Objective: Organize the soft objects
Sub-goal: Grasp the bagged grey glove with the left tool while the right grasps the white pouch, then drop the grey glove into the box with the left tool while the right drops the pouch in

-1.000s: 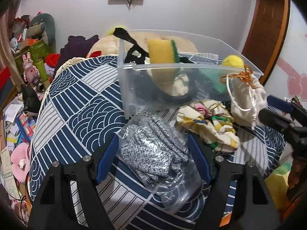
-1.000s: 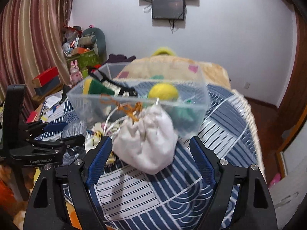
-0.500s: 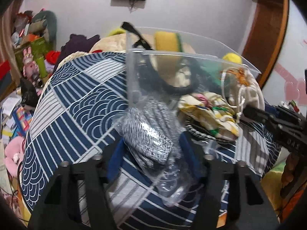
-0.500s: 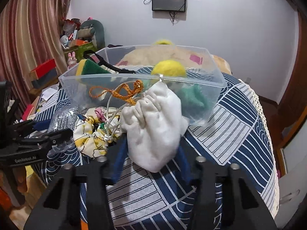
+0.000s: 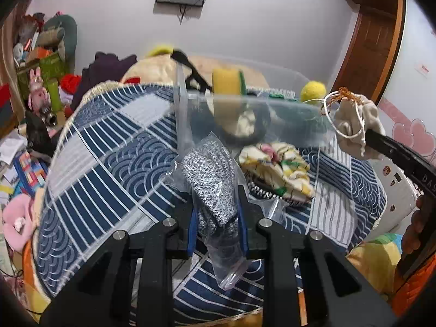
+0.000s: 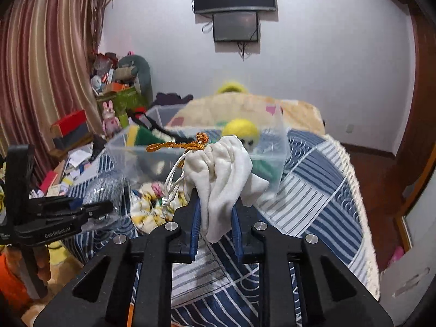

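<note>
My left gripper is shut on a clear plastic bag of grey knit gloves and holds it up in front of the clear plastic bin. My right gripper is shut on a white drawstring pouch with an orange cord, raised before the bin. The pouch also shows at right in the left wrist view. The bin holds a yellow-green sponge, a yellow ball and black straps. A yellow floral cloth lies on the blue patterned cover.
The blue cover drapes a rounded table; its fringed edge drops off at right. Cluttered shelves, toys and boxes stand at left. A cream blanket pile sits behind the bin. A wooden door is at right.
Both grippers have closed from open: the left on the glove bag, the right on the white pouch. Both items have been lifted off the cover toward the bin.
</note>
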### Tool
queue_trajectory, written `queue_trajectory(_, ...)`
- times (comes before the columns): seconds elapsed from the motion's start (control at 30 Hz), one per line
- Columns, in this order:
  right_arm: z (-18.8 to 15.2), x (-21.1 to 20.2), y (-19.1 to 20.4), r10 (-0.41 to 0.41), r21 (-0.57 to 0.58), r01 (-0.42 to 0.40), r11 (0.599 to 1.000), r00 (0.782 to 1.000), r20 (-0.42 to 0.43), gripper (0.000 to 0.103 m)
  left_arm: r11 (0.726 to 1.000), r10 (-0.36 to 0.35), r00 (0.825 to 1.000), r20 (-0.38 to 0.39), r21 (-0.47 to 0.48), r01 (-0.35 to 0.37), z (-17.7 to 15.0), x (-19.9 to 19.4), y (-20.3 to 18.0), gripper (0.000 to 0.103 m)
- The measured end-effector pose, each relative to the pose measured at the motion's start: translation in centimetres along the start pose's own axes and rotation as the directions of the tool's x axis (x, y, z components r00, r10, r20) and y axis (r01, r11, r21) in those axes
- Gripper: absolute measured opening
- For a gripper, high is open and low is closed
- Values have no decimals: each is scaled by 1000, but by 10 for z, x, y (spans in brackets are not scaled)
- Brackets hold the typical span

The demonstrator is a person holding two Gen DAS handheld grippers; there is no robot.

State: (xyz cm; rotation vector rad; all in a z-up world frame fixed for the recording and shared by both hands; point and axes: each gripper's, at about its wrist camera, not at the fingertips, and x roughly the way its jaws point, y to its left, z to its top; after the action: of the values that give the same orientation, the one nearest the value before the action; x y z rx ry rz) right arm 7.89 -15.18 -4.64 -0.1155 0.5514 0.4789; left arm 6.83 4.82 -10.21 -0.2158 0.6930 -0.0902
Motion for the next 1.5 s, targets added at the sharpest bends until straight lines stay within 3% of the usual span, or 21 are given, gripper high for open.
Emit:
queue_trajectory(0.3, 32, -16, 2, -8, -27, 11, 1000, 995, 96, 18, 999, -14, 991, 134, 30, 10, 39, -43, -9, 24)
queue_trajectory(0.6, 71, -6, 8, 13, -54, -5, 999, 989, 149, 18, 998, -23, 977, 210, 60, 11, 84, -47, -18, 24)
queue_trajectory(0.9, 85, 15, 15, 16, -67, -7, 998, 989, 146, 18, 997, -17, 979, 201, 74, 3, 114, -17, -20, 24)
queue_trajectory(1.3, 66, 73, 14, 45, -45, -46, 998, 999, -19, 18, 998, -18, 994, 112, 57, 11, 129, 45, -13, 24)
queue_trajectory(1.5, 61, 92, 12, 32, -45, -36, 998, 995, -90, 18, 997, 16, 998, 53, 81, -20, 130, 74, -16, 25)
